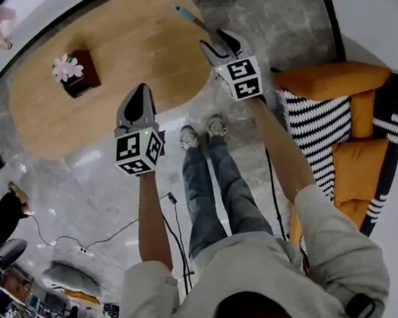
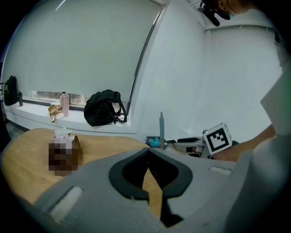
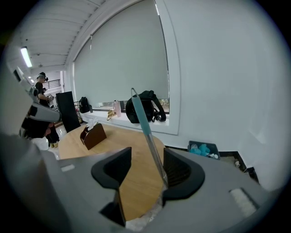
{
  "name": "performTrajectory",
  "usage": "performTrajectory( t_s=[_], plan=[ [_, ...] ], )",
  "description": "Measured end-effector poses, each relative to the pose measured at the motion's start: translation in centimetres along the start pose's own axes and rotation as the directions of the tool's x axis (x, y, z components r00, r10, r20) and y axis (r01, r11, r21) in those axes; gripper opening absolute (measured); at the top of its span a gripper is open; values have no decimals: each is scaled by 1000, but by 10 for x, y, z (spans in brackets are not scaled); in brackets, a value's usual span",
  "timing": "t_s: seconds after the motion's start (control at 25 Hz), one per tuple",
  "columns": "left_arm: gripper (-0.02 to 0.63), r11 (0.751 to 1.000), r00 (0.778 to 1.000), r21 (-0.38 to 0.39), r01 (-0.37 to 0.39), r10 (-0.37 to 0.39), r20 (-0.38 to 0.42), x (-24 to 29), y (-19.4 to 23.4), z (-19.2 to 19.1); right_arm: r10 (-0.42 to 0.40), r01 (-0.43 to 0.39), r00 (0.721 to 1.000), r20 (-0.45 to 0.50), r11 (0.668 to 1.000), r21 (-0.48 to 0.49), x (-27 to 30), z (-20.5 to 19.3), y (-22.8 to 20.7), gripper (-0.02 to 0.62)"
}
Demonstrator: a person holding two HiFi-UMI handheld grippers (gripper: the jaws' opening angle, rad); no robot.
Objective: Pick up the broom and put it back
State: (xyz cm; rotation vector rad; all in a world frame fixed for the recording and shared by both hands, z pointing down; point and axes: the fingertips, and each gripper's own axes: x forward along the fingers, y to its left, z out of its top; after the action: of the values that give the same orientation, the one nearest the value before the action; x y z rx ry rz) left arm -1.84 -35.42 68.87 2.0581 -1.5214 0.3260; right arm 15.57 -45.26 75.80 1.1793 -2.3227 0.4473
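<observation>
Oval table [image 1: 121, 63] ahead, marble floor [image 1: 95, 197] free leftward, sofa [image 1: 341, 136] hemming right; left gripper [image 1: 140, 97] jaws together, right gripper [image 3: 148, 152] spread around broom handle [image 3: 144, 123].

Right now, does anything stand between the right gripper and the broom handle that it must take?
Nothing visible does. The broom handle stands between the open jaws of the right gripper, close to the jaw at the picture's right. Only the wooden table shows behind it.
</observation>
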Motion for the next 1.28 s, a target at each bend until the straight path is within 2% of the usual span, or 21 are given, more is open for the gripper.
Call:
performTrajectory(
  t_s=[0.16, 0.4, 0.52, 0.6, 0.76, 1.04, 1.28],
  plan=[
    [5, 1000, 1000, -11, -10, 10, 0, 0, 7, 0, -11, 11, 1000, -17, 1000, -4, 28, 8, -10, 207],
    [5, 1000, 1000, -20, -22, 22, -7, -3, 13, -4, -9, 7, 997, -82, 1000, -26, 67, -5, -14, 206],
    [5, 999, 1000, -25, -25, 25, -8, -4, 16, -5, -6, 0, 993, -116, 999, -48, 81, -10, -16, 155],
    [5, 999, 1000, -28, -30, 29, -10, -5, 21, -7, -1, -6, 991, -131, 998, -55, 87, -12, -13, 150],
    [5, 999, 999, -28, -36, 36, -21, -6, 28, -12, -28, 18, 992, -126, 997, -81, 94, -13, -17, 106],
    [5, 999, 999, -29, -30, 30, -22, -2, 24, -12, -20, 8, 993, -114, 994, -106, 89, -13, -18, 101],
    [3, 1000, 1000, -18, -14, 14, -17, 2, 16, -7, -63, 54, 995, -75, 992, -116, 66, -10, -36, 94]
  ],
)
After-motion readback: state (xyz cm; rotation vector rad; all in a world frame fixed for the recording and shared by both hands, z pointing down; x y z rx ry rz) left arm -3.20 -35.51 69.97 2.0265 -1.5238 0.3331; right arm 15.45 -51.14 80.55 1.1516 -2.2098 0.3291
